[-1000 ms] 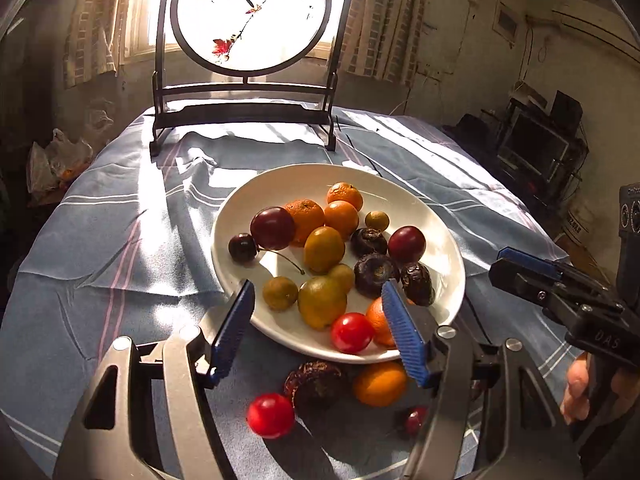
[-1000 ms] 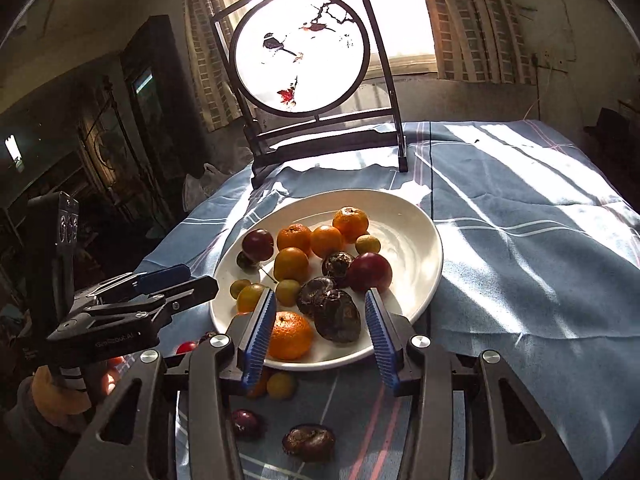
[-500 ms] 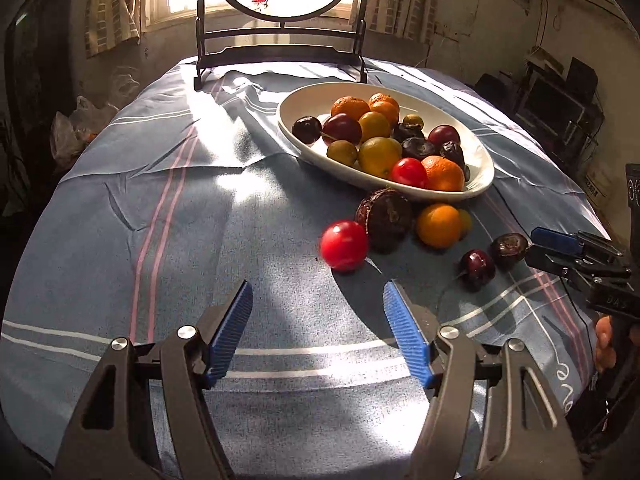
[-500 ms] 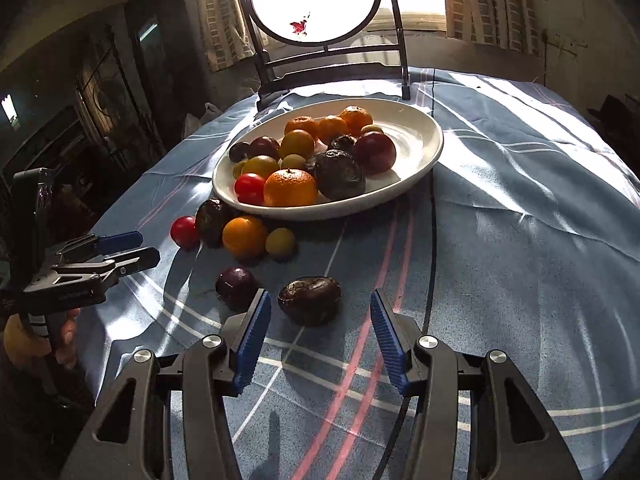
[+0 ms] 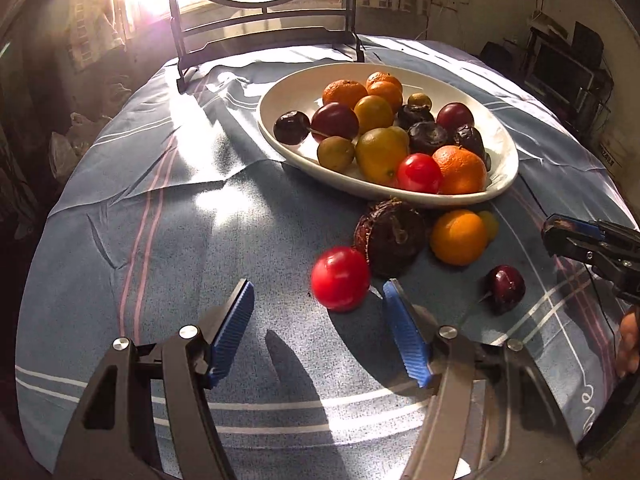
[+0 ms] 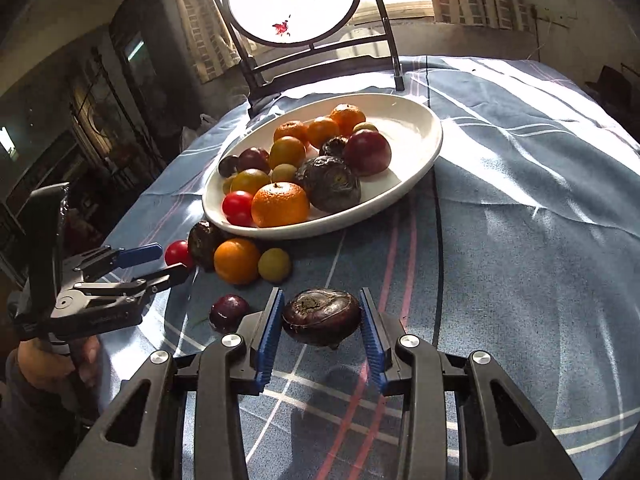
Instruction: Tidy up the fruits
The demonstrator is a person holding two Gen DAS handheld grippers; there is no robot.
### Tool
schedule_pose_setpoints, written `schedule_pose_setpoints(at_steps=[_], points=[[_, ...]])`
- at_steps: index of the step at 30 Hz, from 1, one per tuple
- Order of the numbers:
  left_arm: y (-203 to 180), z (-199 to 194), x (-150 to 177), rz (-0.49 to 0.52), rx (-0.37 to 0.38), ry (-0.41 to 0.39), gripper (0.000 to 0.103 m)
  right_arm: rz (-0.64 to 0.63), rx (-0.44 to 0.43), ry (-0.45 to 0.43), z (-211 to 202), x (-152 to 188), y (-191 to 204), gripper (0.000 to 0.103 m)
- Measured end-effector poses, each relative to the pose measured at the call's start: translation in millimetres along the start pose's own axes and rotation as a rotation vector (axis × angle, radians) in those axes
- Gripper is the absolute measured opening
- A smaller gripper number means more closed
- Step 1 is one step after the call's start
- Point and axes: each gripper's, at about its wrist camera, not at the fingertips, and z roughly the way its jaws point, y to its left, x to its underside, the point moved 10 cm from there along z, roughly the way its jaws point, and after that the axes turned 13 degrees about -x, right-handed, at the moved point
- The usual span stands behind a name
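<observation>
A white oval plate point(image 5: 296, 84) point(image 6: 420, 120) holds many fruits: oranges, plums, tomatoes, dark chestnut-like fruits. Loose on the cloth in front of it lie a red tomato point(image 5: 340, 278) point(image 6: 177, 253), a dark brown fruit point(image 5: 390, 238), an orange point(image 5: 458, 236) point(image 6: 236, 261), a small green fruit point(image 6: 274, 265) and a dark plum point(image 5: 505, 285) point(image 6: 229, 312). My left gripper point(image 5: 318, 300) is open, with the tomato just ahead between its tips. My right gripper point(image 6: 320, 312) has its pads against both sides of a dark brown fruit point(image 6: 321, 316).
A round painted screen on a black stand point(image 5: 264, 36) point(image 6: 296, 4) stands behind the plate. The table carries a blue striped cloth point(image 5: 160, 208). Dark furniture lies to the sides.
Both grippers have moved forward and lower toward the loose fruits. The right gripper has closed around the dark brown fruit; the left now has the red tomato near its tips.
</observation>
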Motion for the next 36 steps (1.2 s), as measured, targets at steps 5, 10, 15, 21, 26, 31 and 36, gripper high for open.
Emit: schedule_pose_setpoints(at_steps=[5, 10, 15, 21, 26, 31, 36], points=[[-6, 5, -2, 0.027, 0.017, 0.012, 0.028, -0.023, -0.023, -0.017, -3, -2, 6, 0.038], [-1, -5, 0, 0.010, 0.007, -0.032, 0.028, -0.023, -0.036, -0.041, -6, -5, 8, 0.038], [2, -23, 6, -0.026, 0.026, -0.083, 0.028, -0.041, -0.054, -0.073, -13, -6, 12, 0.038], [7, -46, -7, -0.088, 0.078, -0.143, 0.028, -0.043, -0.096, -0.131, -26, -15, 19, 0.038], [2, -49, -49, -0.074, 0.092, -0.172, 0.028, -0.007, -0.095, -0.180, -37, -62, 12, 0.038], [-14, -29, -93, -0.072, 0.112, -0.151, 0.029, -0.048, -0.047, -0.188, -24, -119, 13, 0.038], [-26, -6, -112, -0.064, 0.091, -0.129, 0.054, -0.028, -0.016, -0.126, 18, -142, 1, 0.041]])
